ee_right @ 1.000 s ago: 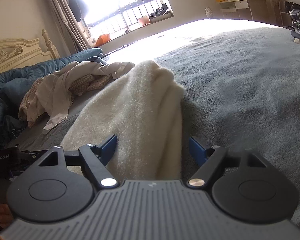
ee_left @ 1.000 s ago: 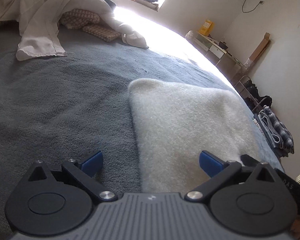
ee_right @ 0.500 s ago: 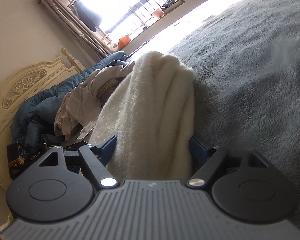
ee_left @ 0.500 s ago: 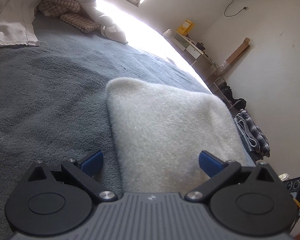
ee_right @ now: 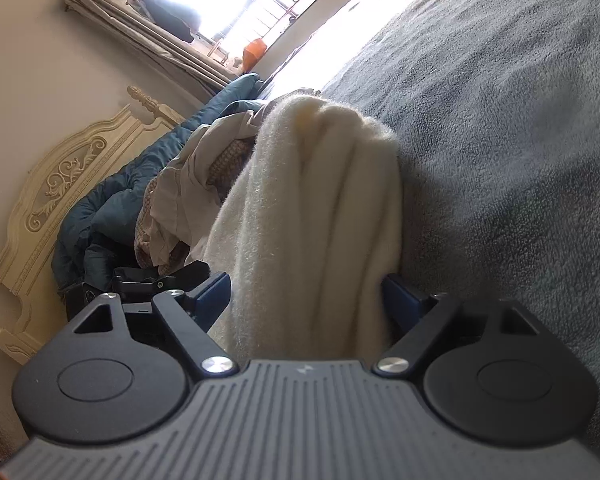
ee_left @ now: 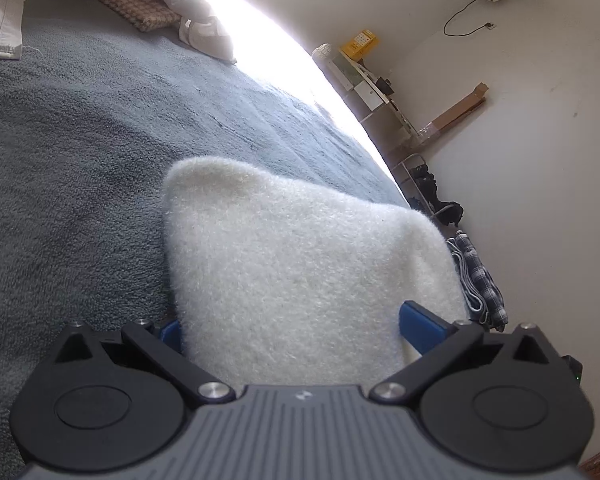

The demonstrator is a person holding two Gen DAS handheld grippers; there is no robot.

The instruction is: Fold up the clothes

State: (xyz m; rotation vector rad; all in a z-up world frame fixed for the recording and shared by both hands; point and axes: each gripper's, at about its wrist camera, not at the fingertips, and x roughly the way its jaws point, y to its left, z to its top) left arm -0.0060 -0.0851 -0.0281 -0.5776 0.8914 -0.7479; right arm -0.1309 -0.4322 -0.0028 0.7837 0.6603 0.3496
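Here the left gripper [ee_left: 292,326] and right gripper [ee_right: 306,294] both stand spread wide around the folded cream garment [ee_left: 300,272], which reaches toward twelve o'clock over the grey blanket [ee_left: 80,152]

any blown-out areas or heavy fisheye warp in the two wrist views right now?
Left wrist: the sunlit band across the grey blanket is clipped to white; the bed edge bows strongly. Right wrist: the window is overexposed and its bars wash out; the cream fleece casts a soft shadow on the blanket; horizon steeply tilted.
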